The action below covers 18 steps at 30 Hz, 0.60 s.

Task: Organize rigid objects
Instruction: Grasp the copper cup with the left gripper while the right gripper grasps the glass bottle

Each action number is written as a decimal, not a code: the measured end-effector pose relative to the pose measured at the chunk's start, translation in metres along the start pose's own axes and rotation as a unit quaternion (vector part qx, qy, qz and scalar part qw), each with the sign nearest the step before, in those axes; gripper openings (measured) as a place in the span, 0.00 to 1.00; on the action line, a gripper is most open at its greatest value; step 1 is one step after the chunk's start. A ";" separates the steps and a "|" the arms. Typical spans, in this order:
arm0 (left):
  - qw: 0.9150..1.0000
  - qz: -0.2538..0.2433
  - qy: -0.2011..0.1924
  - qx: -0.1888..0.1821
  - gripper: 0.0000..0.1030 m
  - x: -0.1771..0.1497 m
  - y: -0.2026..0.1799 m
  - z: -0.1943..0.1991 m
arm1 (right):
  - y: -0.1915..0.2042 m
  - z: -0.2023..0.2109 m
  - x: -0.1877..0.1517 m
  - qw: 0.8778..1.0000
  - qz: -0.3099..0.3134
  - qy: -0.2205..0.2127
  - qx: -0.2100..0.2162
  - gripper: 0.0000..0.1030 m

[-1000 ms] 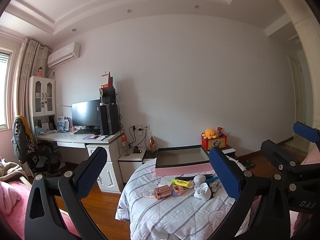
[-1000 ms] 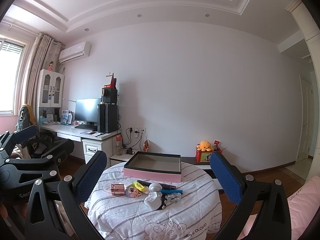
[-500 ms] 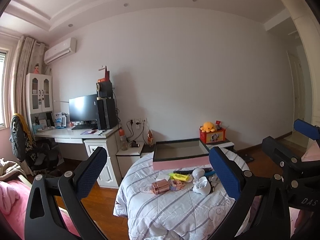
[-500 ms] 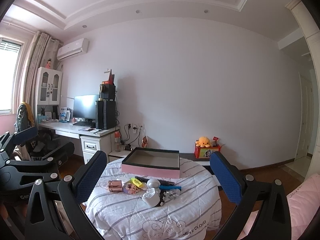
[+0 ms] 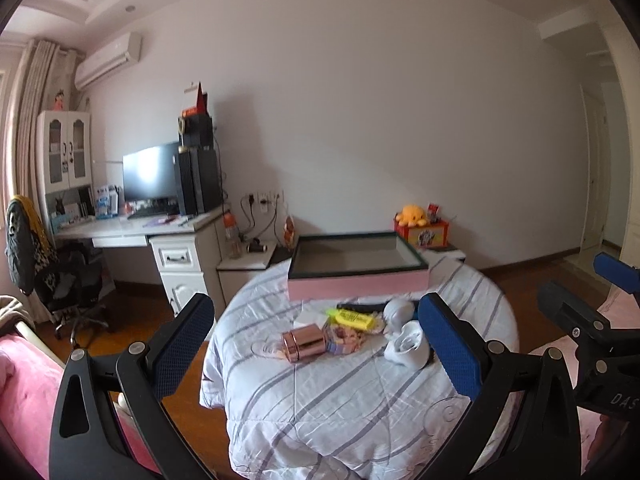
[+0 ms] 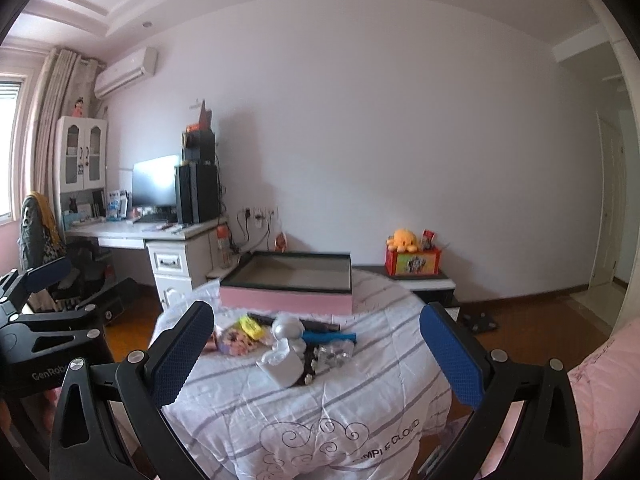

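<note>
My left tongs point(image 5: 312, 334) and right tongs point(image 6: 316, 334) both gape wide, holding nothing; small clutter lies near on the striped table point(image 5: 340, 396); pink box point(image 5: 358, 270) beyond

Your left gripper point(image 5: 316, 344) and right gripper point(image 6: 316, 354) hang spread wide, air between you and table point(image 6: 304, 412) free. Near quilt bare. Clutter pile point(image 6: 288, 340) crowds centre: white case point(image 6: 282, 364) foremost, rose-gold can point(image 5: 303, 345) on left edge. Pink tray point(image 6: 286, 300) walls off far side.
</note>
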State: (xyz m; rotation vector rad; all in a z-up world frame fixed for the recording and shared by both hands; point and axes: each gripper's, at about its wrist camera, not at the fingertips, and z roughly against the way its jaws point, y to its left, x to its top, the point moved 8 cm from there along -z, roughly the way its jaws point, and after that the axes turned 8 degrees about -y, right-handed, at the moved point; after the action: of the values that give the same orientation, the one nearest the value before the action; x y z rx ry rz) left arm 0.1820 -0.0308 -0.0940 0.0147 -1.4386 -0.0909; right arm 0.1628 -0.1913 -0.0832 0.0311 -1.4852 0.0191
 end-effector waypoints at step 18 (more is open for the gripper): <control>0.984 -0.007 0.178 0.027 1.00 -0.125 0.033 -0.138 | 0.003 -0.148 -0.139 0.981 -0.008 0.188 0.043 1.00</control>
State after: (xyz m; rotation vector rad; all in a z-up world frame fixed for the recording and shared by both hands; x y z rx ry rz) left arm 0.3041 0.0053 -0.2339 0.0821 -1.0838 -0.0571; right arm 0.2982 -0.1829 -0.2346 0.1044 -1.1059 0.0730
